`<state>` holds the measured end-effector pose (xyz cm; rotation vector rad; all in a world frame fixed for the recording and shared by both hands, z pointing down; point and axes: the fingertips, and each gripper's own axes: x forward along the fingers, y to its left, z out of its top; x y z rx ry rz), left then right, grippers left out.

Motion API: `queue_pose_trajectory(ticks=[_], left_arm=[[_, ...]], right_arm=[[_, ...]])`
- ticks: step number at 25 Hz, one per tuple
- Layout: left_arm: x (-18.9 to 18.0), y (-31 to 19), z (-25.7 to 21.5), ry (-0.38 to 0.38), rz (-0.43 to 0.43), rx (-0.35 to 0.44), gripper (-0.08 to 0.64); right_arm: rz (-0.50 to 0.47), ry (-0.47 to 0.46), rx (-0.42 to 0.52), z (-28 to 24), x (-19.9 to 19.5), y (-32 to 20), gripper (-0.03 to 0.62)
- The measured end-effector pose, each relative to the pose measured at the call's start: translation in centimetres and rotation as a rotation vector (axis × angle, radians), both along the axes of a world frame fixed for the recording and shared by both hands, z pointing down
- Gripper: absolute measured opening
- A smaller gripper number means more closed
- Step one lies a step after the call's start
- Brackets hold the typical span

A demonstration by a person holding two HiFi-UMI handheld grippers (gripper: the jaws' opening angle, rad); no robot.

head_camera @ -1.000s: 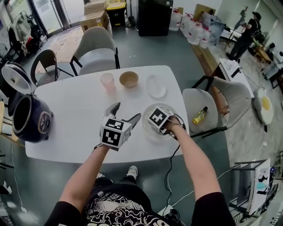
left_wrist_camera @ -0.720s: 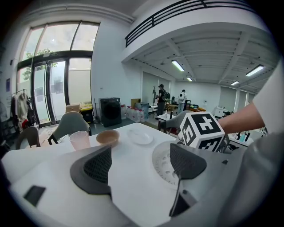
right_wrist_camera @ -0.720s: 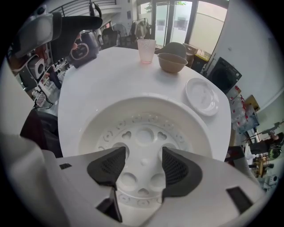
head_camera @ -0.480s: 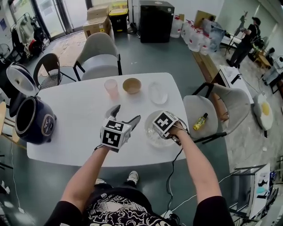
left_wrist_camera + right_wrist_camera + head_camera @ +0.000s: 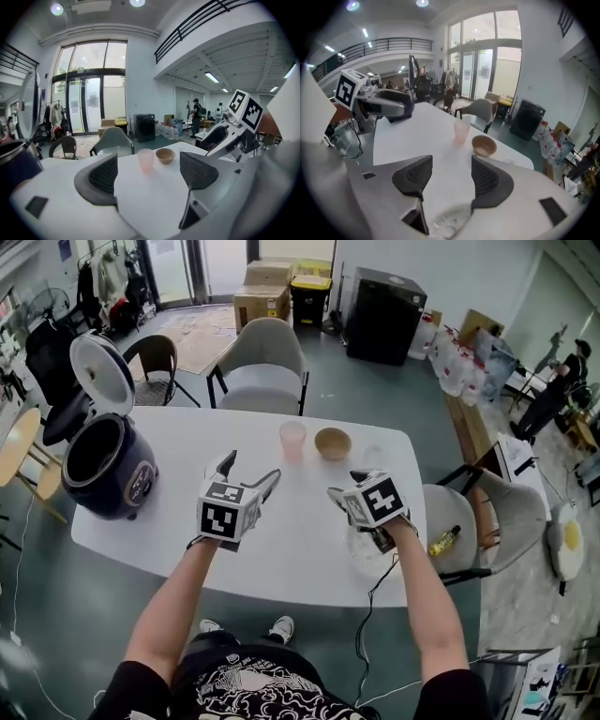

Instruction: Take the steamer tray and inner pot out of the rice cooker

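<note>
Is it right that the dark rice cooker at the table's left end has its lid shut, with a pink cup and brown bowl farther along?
No: the lid of the rice cooker stands open, tipped back, as the head view shows. The pink cup and brown bowl do sit farther along the table.

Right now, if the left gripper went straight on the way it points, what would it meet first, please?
Most likely the translucent pink plastic cup, centred between the left gripper's open jaws, unless its downward tilt brings it onto the white tabletop first; depth is unclear.
</note>
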<state>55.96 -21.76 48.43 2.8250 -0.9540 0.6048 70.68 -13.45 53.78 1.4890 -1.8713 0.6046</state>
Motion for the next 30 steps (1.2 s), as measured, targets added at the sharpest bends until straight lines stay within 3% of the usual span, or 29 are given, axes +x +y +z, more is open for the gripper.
queue_pose_trajectory(ticks=[7, 17, 23, 27, 30], left_arm=[[-12.9, -4.1, -3.5, 0.054, -0.189, 0.062, 0.417], [-41.1, -6.5, -9.7, 0.11, -0.437, 0.124, 0.417], [-58.0, -6.0, -9.7, 0.125, -0.491, 0.147, 0.417], [-69.5, -6.7, -13.7, 0.139, -0.514, 0.144, 0.417], [-75.1, -6.0, -15.0, 0.145, -0.513, 0.141, 0.417]], right_arm=[[-0.135, -0.056, 0.18, -6.1, -11.0, -6.5, 0.288], [-0.294, -0.126, 0.31, -14.1, -35.7, -11.9, 0.301], [-0.299, -0.197, 0.37, -15.5, -51.5, -12.5, 0.307], [-0.292, -0.24, 0.39, -20.0, -62.3, -13.4, 0.314], [-0.281, -0.262, 0.4, -21.5, -67.7, -12.7, 0.314]])
